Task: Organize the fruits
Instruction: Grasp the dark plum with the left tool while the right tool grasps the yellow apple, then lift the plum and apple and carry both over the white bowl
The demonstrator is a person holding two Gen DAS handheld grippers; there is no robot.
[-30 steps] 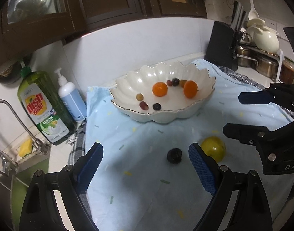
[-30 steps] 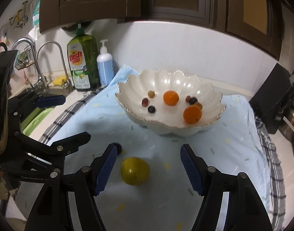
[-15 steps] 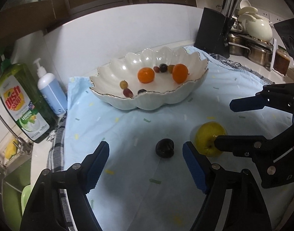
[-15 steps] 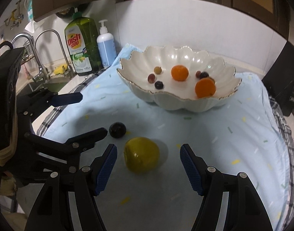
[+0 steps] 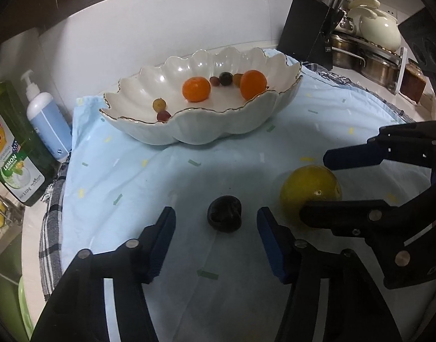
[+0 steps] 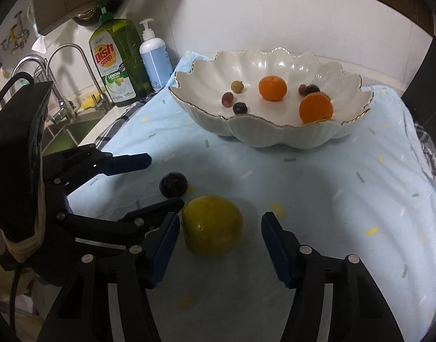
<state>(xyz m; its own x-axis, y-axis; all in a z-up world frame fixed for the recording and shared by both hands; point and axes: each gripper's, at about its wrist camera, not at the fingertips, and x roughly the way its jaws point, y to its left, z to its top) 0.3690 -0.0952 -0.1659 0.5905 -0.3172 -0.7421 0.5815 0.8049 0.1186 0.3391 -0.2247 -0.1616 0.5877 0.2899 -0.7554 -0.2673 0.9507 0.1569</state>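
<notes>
L gripper (image 5: 216, 226): jaws apart, straddling dark plum (image 5: 224, 213) w/o contact.
R gripper (image 6: 220, 232): jaws apart, either side of yellow fruit (image 6: 212, 225).
Cloth (image 6: 317, 188): under both fruits.
Bowl (image 6: 275, 134): beyond, w/ oranges (image 6: 272, 88), grapes.

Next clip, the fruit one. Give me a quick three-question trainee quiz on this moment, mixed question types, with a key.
1. True or false: the yellow fruit already lies in the white bowl.
2. Which fruit sits between the left gripper's fingers? A) an orange B) the dark plum C) a grape
3. How many oranges are in the bowl?

Key: 1 false, it lies on the blue cloth between the open right gripper's fingers. 2 B. 3 two.
</notes>
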